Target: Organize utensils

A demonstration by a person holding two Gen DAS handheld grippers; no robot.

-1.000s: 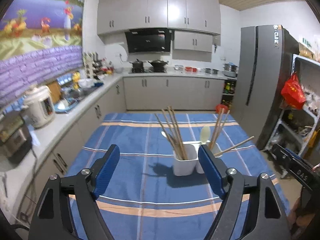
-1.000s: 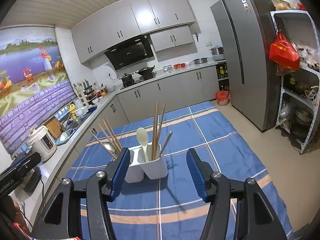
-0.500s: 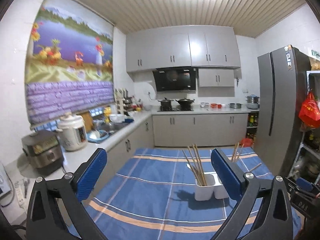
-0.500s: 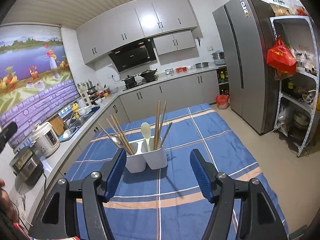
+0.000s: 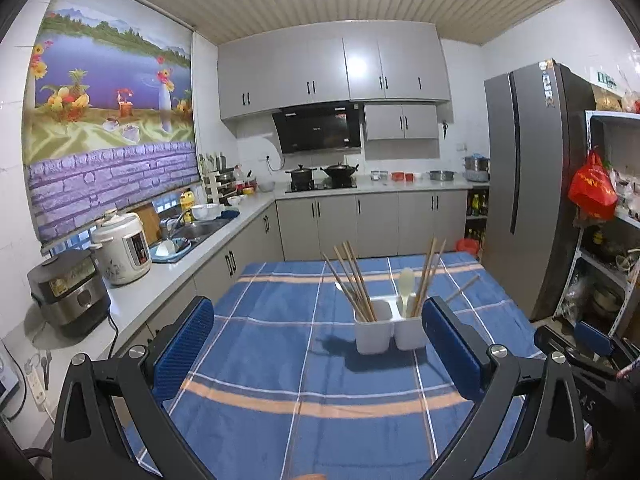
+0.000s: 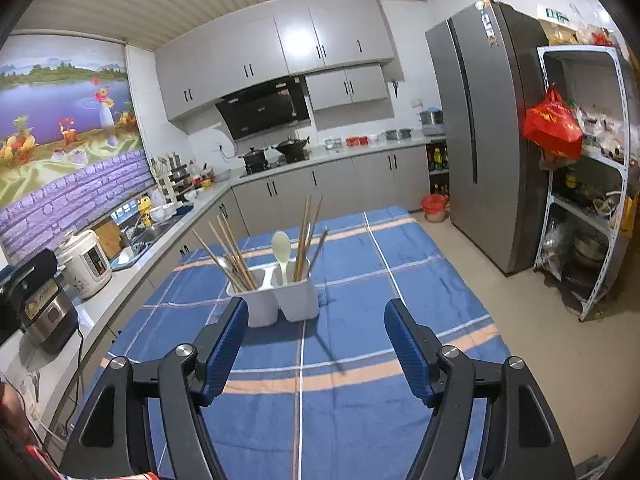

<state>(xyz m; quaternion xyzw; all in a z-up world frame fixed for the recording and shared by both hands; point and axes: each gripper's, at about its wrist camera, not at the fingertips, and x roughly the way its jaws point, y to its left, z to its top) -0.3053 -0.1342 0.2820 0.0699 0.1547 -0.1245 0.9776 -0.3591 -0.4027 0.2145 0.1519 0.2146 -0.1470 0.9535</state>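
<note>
- Kitchen; blue striped tablecloth (image 5: pixel 280 344) covers the table.
- White two-cup holder (image 6: pixel 276 296) mid-table; chopsticks (image 6: pixel 230 254) left cup, spoon (image 6: pixel 281 249) right: apparently sorted.
- Left gripper (image 5: pixel 318 344) spread wide, empty.
- Right gripper (image 6: pixel 316 342) opening, nothing between its jaws.

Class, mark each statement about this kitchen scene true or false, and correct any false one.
1. The white utensil holder stands on a blue striped tablecloth. True.
2. The pale spoon lies flat on the cloth. False: it stands upright in the holder.
3. The left gripper clamps a chopstick. False: it is open and empty.
4. Chopsticks stand in both compartments. True.
5. Two pots sit on the stove. True.
</note>
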